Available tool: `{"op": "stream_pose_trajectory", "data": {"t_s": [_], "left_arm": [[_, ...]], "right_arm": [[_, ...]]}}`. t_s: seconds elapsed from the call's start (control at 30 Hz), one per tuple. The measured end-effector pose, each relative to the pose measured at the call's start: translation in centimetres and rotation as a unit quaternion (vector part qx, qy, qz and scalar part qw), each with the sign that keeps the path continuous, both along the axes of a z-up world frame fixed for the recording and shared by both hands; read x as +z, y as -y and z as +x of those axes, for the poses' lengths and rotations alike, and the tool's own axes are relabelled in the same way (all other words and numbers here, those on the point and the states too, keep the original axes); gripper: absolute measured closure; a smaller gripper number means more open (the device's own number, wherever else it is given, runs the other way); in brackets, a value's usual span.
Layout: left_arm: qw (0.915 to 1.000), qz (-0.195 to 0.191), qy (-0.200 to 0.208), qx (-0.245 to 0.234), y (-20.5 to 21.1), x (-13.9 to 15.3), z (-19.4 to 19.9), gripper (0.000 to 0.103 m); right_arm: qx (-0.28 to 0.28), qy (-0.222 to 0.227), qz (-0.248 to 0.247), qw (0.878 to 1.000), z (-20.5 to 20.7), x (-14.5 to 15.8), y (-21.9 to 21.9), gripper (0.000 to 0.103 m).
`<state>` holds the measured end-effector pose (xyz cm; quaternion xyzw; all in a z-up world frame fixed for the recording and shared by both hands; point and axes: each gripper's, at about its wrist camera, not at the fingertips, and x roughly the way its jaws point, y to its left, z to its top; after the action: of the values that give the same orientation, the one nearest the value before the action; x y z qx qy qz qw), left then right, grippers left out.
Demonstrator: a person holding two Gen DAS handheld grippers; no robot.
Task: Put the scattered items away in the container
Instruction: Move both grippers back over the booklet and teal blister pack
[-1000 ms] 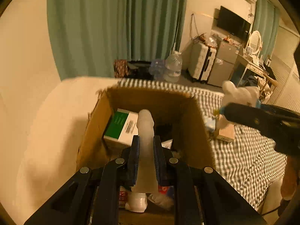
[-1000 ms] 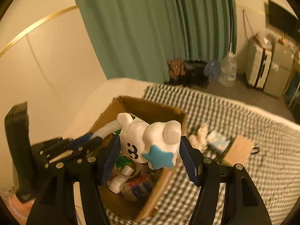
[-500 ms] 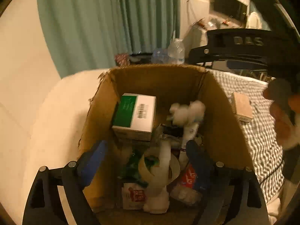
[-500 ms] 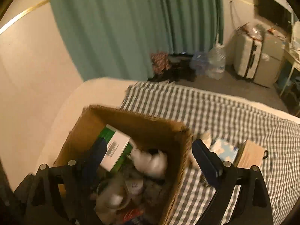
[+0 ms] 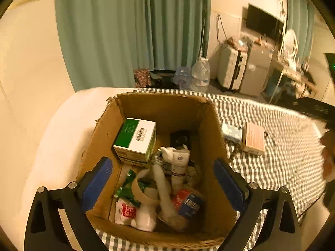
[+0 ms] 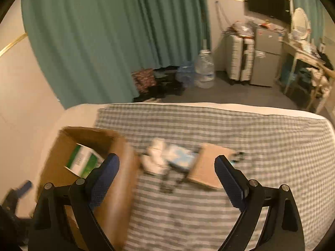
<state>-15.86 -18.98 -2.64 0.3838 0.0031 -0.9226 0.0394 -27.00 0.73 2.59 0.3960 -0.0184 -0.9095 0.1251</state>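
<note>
The open cardboard box (image 5: 163, 98) stands on the checked bedspread. It holds a green-and-white carton (image 5: 136, 140), a tape roll (image 5: 144, 188), a white tube (image 5: 179, 167), a pale long piece (image 5: 165, 190) and other small packs. My left gripper (image 5: 162, 167) hangs over the box with its jaws opening and nothing between the pads. My right gripper (image 6: 166, 165) is open and empty over the bedspread, right of the box (image 6: 117, 177). Ahead of it lie a white crumpled item (image 6: 156, 156), a blue packet (image 6: 182, 159), a brown flat box (image 6: 209, 167) and a dark cord (image 6: 167, 186).
The bed's far edge (image 6: 209, 104) drops to a floor with water bottles (image 6: 204, 71), suitcases (image 6: 240, 58) and a green curtain (image 6: 104, 41). A cream wall runs along the left. A person's hand (image 5: 328, 163) shows at the left wrist view's right edge.
Both grippers opened: the left let go of the pale long piece and the right let go of the white bear toy, over the box. The right gripper then swung right over the bedspread.
</note>
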Motion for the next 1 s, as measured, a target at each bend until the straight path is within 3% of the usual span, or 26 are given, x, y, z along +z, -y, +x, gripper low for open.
{"op": "stream_pose_trajectory", "data": {"t_s": [0.13,0.27,0.5,0.8,1.0], "left_arm": [[0.9992,0.005,0.001,-0.039,-5.7,0.4,0.7,0.002],[0.9973,0.017,0.009,-0.071,-11.7,0.0,1.1,0.001],[0.9947,-0.001,0.013,-0.102,-19.5,-2.3,-0.1,0.001],[0.9939,0.028,0.041,-0.098,-23.3,-7.6,-6.3,0.001],[0.9923,0.002,0.049,-0.114,-24.5,-11.6,-10.7,0.001]], "right_arm": [[-0.019,-0.016,0.03,0.999,1.9,0.2,-6.3,0.01],[-0.038,-0.016,0.024,0.999,3.8,-0.3,-12.8,0.01],[-0.051,-0.015,0.021,0.998,5.2,-1.6,-20.2,0.01],[-0.035,-0.027,-0.015,0.999,3.5,-5.9,-23.2,0.01],[-0.01,-0.016,-0.019,1.0,0.0,-9.6,-21.7,0.01]]}}
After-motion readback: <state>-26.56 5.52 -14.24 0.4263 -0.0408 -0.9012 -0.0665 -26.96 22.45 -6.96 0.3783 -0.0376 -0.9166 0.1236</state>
